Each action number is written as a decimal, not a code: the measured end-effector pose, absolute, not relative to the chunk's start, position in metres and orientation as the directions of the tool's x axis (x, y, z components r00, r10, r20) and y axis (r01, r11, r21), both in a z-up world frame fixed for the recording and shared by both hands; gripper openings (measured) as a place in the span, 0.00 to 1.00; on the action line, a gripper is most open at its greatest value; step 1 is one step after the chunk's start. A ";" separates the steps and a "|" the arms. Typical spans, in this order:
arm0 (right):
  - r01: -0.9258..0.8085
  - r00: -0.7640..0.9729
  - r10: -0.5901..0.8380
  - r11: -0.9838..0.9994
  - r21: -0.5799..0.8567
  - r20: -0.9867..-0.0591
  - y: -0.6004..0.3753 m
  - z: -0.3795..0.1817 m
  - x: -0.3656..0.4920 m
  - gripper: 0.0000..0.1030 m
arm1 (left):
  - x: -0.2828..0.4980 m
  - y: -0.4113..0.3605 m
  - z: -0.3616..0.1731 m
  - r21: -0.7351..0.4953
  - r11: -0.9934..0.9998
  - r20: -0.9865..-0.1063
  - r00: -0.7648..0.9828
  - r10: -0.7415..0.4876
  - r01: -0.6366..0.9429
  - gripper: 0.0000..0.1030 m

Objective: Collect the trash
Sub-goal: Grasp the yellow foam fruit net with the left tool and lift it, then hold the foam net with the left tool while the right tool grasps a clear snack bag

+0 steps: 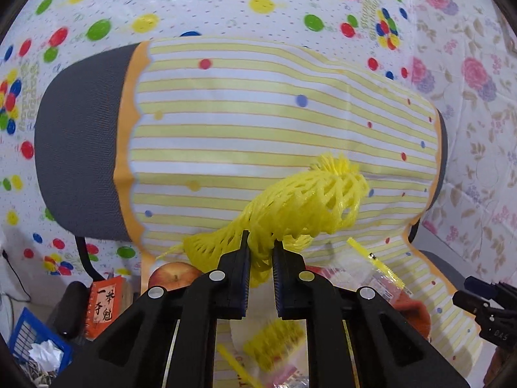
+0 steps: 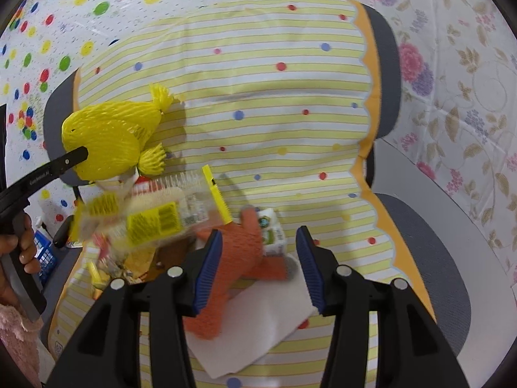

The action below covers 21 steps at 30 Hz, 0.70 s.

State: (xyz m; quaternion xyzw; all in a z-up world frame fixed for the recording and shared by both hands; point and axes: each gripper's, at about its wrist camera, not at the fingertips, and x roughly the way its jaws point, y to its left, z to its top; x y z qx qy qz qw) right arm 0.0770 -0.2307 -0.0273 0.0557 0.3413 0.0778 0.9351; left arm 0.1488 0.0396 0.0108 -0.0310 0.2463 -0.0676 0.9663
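Two tongs work over a chair draped in a striped cloth (image 2: 274,97): the left tongs (image 1: 261,242) pinch a yellow foam net (image 1: 307,200), lifted clear of the seat, while the right tongs (image 2: 258,239) stand partly open around an orange foam net (image 2: 239,258) lying on white paper (image 2: 274,320).

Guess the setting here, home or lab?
Probably a room at home: an office chair draped with a striped plastic cloth, party and floral sheets hung behind, an apple and a blue basket nearby.

Yellow foam net (image 1: 303,203) pinched up, orange net (image 2: 239,258) lying on chair
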 end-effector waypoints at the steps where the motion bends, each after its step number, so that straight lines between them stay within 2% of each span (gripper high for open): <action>1: -0.117 0.752 0.188 0.981 0.153 -0.632 -0.226 -0.027 0.079 0.46 | 0.151 0.046 0.009 -0.114 0.988 -0.473 0.868 -0.149 0.107 0.13; 6: -0.142 0.747 0.199 0.980 0.140 -0.634 -0.211 -0.027 0.084 0.48 | 0.162 0.046 0.016 -0.111 0.983 -0.453 0.873 -0.181 0.147 0.12; 13: -0.140 0.755 0.191 0.982 0.131 -0.628 -0.209 -0.021 0.082 0.48 | 0.142 0.032 0.069 -0.093 0.973 -0.325 0.917 -0.231 0.212 0.12; 21: -0.174 0.751 0.213 0.977 0.125 -0.625 -0.200 -0.018 0.062 0.48 | 0.128 0.036 0.062 -0.111 0.975 -0.357 0.908 -0.219 0.192 0.12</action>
